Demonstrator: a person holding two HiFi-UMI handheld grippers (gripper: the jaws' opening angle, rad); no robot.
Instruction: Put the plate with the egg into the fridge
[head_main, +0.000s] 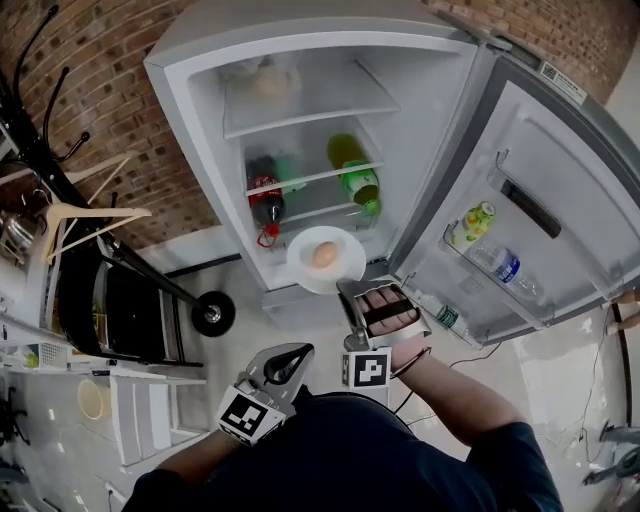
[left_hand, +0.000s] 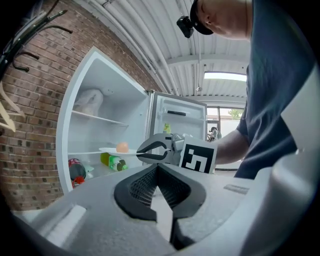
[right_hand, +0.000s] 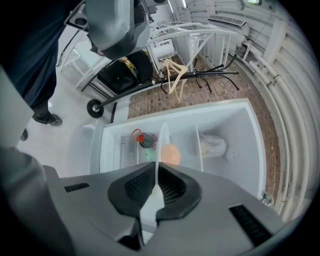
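**Head view.** The fridge (head_main: 200, 70) stands open, with its door (head_main: 560, 200) swung to the right. The plate (head_main: 348, 268) is at the mouth of the fridge, low down, under the shelf with the green bottle (head_main: 358, 175) and the red-capped bottle (head_main: 265, 200). The egg (head_main: 324, 255) sits in the middle of the plate. The right gripper (head_main: 357, 291) pinches the edge of the plate that is away from the fridge. So the plate sticks out from the gripper straight toward the fridge, and I think the next push goes that way. The left gripper (head_main: 285, 362) is farther from the fridge, close to the person's body, so the right one is much nearer.

**Left gripper view.** The left gripper's (left_hand: 157, 167) jaws are closed together with nothing between them. This view looks from the side. It shows the plate (left_hand: 111, 150) held flat, about level with a fridge shelf, and the egg (left_hand: 122, 147) on top. The head view cannot show how high the plate is.

**Right gripper view.** The right gripper's (right_hand: 156, 170) jaws are squeezed on the plate (right_hand: 161, 137), which looks like a thin white line here. The egg (right_hand: 170, 154) is just past the jaws, and the inside of the fridge (right_hand: 240, 130) is right behind it. No view shows clearly if the plate is past the front of the fridge yet.
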